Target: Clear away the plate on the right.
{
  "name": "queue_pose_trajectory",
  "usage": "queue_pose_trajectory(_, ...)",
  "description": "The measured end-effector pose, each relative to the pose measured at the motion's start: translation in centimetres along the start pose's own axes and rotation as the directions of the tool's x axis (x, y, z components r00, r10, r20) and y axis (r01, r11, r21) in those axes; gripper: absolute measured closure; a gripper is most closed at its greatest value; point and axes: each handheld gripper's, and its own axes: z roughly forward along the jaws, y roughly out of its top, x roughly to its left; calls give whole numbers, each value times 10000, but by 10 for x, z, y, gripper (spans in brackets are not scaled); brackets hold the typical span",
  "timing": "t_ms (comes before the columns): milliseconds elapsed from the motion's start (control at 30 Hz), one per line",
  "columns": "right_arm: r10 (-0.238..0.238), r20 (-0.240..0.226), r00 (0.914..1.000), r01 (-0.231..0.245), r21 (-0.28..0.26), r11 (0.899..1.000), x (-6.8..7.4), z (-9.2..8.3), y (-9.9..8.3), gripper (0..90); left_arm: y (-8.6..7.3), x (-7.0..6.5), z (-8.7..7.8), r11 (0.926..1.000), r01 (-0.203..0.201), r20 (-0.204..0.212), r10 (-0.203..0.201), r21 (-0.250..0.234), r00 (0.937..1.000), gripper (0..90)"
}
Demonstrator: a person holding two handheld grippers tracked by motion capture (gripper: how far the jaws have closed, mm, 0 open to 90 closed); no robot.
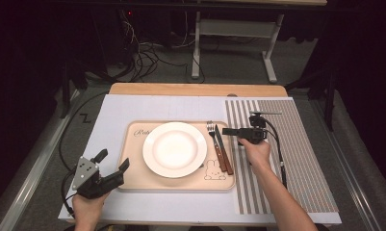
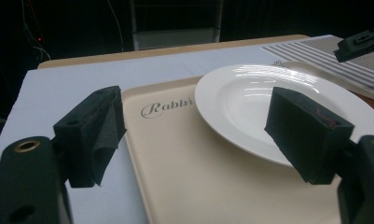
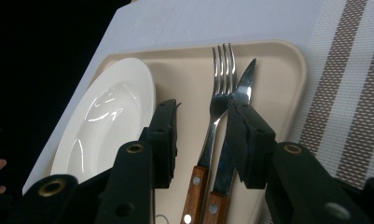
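Dark room, grey floor [image 1: 229, 62] with tangled cables [image 1: 142, 60] (behind the table), white-legged bench frame [image 1: 234, 29].

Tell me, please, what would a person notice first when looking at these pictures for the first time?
Probably the white plate in the middle of the beige tray, with a fork and a knife lying side by side to its right. The right gripper hangs just above the cutlery, jaws apart and holding nothing, while the left gripper stands open at the tray's left edge.

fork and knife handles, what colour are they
Brown wood with small metal rivets on the fork and knife; clearest in the right gripper view.
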Motion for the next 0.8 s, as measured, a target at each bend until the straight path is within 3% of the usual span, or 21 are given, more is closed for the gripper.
queue_pose_trajectory(800,266,170,9995,-257,-469,9986,-16,-26,-1,654,0,0,0,10000,65,-20,-65,-26,10000,205)
